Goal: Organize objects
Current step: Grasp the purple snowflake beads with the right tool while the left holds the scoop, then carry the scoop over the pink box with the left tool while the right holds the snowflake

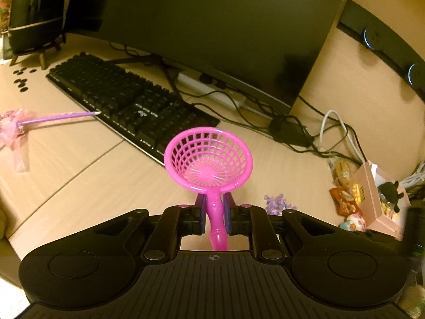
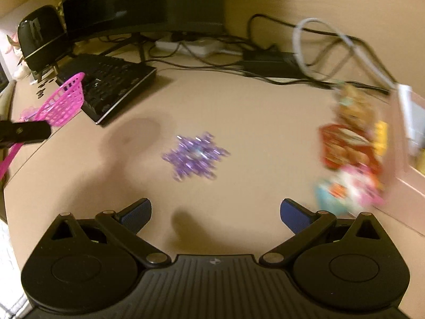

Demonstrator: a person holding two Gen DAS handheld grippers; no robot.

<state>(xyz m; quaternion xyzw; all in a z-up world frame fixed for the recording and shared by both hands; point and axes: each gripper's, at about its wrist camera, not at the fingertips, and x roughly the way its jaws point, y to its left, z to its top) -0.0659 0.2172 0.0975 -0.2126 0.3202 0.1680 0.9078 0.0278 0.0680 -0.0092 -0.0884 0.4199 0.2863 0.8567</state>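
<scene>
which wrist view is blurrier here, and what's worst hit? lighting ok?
Right wrist view is blurrier: motion smear is worst on the snack packets and the purple snowflake, while the open right hand-held gripper stays sharp. Left wrist view is mostly crisp: the pink strainer in the left hand-held gripper reads clearly, with only the right edge soft. Both are dim, yellow-tinted and fisheye-bent.

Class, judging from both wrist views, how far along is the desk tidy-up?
Done: little that shows; the pink box holds a few toys. In hand: the left tool is shut on the pink strainer; the right tool is open and empty. Left: the purple snowflake, the wand and the snack packets lie loose.
</scene>
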